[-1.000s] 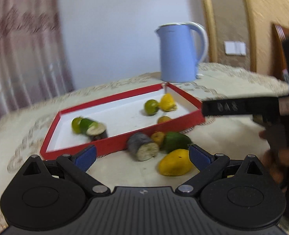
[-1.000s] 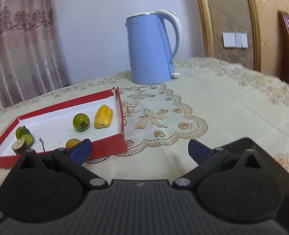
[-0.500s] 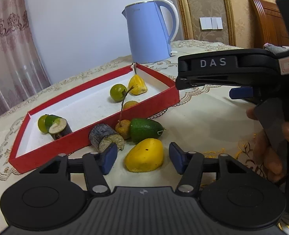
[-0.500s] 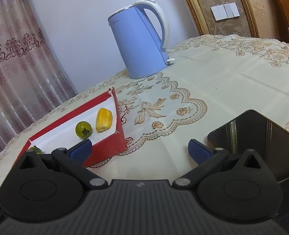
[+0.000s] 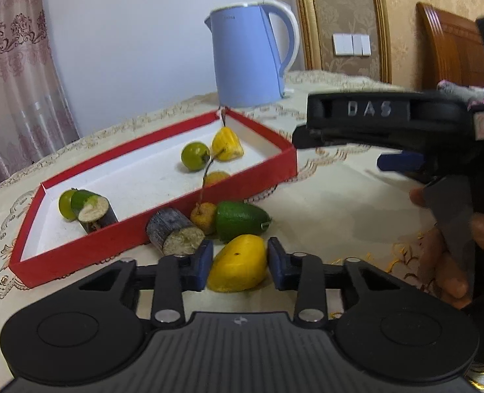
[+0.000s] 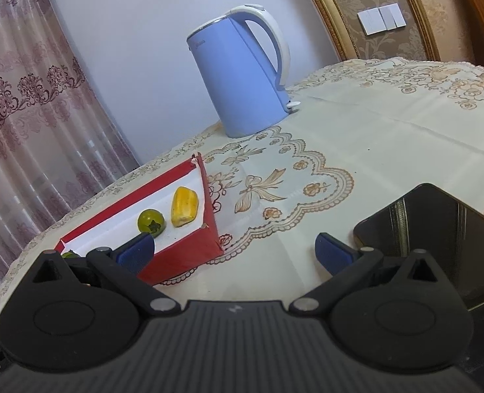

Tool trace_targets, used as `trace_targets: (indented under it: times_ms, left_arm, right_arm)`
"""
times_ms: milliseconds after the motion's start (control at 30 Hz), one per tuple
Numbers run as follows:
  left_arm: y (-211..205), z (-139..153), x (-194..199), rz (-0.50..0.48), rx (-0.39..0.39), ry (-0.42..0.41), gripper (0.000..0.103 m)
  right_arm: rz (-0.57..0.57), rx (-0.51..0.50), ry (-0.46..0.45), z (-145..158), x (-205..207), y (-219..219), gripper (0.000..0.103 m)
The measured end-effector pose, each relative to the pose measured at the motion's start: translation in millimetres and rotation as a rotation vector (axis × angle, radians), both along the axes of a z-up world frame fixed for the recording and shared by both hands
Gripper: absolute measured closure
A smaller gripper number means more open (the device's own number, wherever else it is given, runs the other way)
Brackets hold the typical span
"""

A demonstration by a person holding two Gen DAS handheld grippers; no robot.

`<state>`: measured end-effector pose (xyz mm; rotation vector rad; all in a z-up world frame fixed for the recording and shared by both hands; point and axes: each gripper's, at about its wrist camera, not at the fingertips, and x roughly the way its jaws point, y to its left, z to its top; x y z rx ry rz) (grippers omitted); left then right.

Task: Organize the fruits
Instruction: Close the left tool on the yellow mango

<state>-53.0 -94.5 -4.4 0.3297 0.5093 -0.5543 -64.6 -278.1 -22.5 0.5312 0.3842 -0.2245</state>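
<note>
Red-walled tray [image 5: 150,234] lies on the embroidered tablecloth [image 5: 333,203], left of centre in the left wrist view. Inside it, from the left: a green lime [image 5: 65,203] touching a cut cane piece [image 5: 93,209], then a round green fruit [image 5: 194,156], a small orange fruit [image 5: 216,177] and a yellow fruit [image 5: 227,144] at the far right corner. Just outside the near wall lie a second cane piece [image 5: 173,234], a small brown stemmed fruit [image 5: 204,217] and a green avocado [image 5: 242,218]. The left gripper [image 5: 239,262] has just been closing; its pads press on a yellow mango [image 5: 238,262] on the cloth. A blue kettle [image 5: 251,59] stands beyond. The right gripper [image 6: 235,250] hangs wide open, empty, beside a black phone [image 6: 438,232].
</note>
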Motion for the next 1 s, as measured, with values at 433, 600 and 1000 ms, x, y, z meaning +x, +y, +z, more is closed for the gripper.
trace_targets:
  times_ms: [433,600,1000]
  left_arm:
    - [6.3,6.7,0.7,-0.010,0.047,-0.013,0.076]
    - [-7.7,-3.6,-6.1,-0.032,0.198,-0.080,0.074]
    - [-8.8,-5.4,-12.7,-0.058,0.261,-0.112,0.074]
  right_arm:
    - [0.006,-0.040,0.010,2.5,2.2,6.2,0.000]
    - [0.006,-0.041,0.020,2.6,3.2,5.9,0.000]
    - [0.013,-0.051,0.023,2.6,4.2,7.4,0.000]
